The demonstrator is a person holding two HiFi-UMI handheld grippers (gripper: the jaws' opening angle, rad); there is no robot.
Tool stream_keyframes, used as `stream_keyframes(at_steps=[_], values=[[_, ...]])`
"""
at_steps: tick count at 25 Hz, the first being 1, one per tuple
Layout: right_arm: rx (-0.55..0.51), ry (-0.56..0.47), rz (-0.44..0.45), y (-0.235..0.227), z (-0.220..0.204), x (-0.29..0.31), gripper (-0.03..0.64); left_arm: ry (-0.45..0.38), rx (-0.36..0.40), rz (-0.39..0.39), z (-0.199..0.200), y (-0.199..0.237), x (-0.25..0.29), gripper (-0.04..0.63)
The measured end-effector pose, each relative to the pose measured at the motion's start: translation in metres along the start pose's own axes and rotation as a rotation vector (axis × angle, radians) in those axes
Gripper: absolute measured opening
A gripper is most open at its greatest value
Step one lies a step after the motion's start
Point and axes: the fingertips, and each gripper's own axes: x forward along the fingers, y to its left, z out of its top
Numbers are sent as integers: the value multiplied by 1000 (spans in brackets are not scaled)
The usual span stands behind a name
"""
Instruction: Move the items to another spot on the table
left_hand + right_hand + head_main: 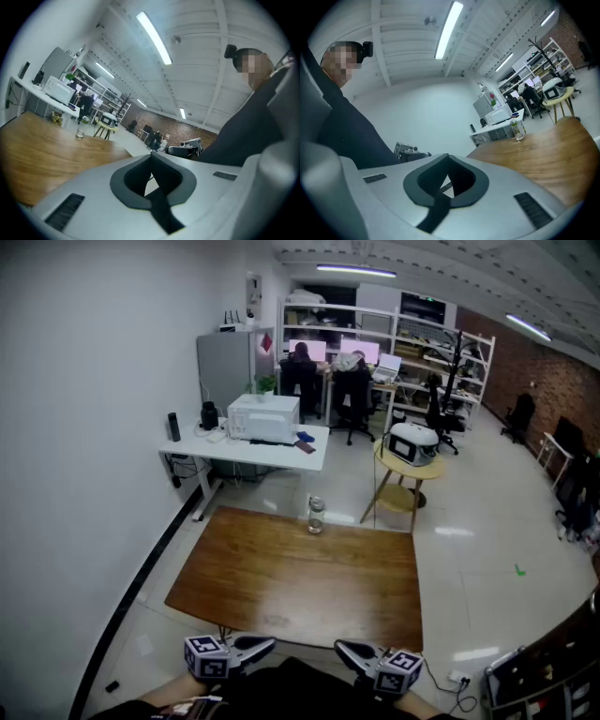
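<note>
Centrally, each gripper view shows its own two jaws meeting at the tips, the dark pads ringing a small hollow that holds nothing. The left gripper (151, 157) is closed and empty. The right gripper (449, 157) is also closed and empty.

In the head view the two grippers lie level with each other. Their tips point inward toward one another with a gap between them. Both are held low against the person's dark clothing (291, 685), just behind the near edge of the table (300, 582). Neither gripper touches the wooden top.

The jar (316, 515), a clear glass one, stands upright at the far edge of the table, well ahead of both pairs of jaws. It sits roughly on the line midway between them. From the left jaws it appears far off to the left. From the right jaws it appears far off to the right. The tabletop between jaws and jar is bare wood.

Farther out past the jar stands a white desk (281, 451) bearing a microwave (263, 418). To the right of the desk is a round stand (405, 470) with a white cooker (413, 443) on it.
</note>
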Motion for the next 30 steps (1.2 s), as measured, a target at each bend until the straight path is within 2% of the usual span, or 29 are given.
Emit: stream_keyframes(at_steps=[4,7,13,19,21,22,26,30], values=[[31,10,-2,-19,-1,-5,-11,19,1,6,-4,6,18,-8],[59,0,-1,-28,5,11,-11,12,5,15,7,23,15,-8],[54,-24,-51,-48,34,82,-11,-36,-2,26,44,106,-15,-8],[20,-32,-151,-71,72,128,-11,-4,26,-10,91,189,-11,-6],[9,-38,-173,-86,89,131,-9,25,44,-5,101,219,7,98],[4,-41,-184,-96,99,131,-9,35,49,7,106,235,18,117],[-34,-35,-217,-152,132,121,-9,35,36,65,124,286,76,163],[-68,-6,-210,-226,157,123,-9,88,43,150,128,336,152,208]])
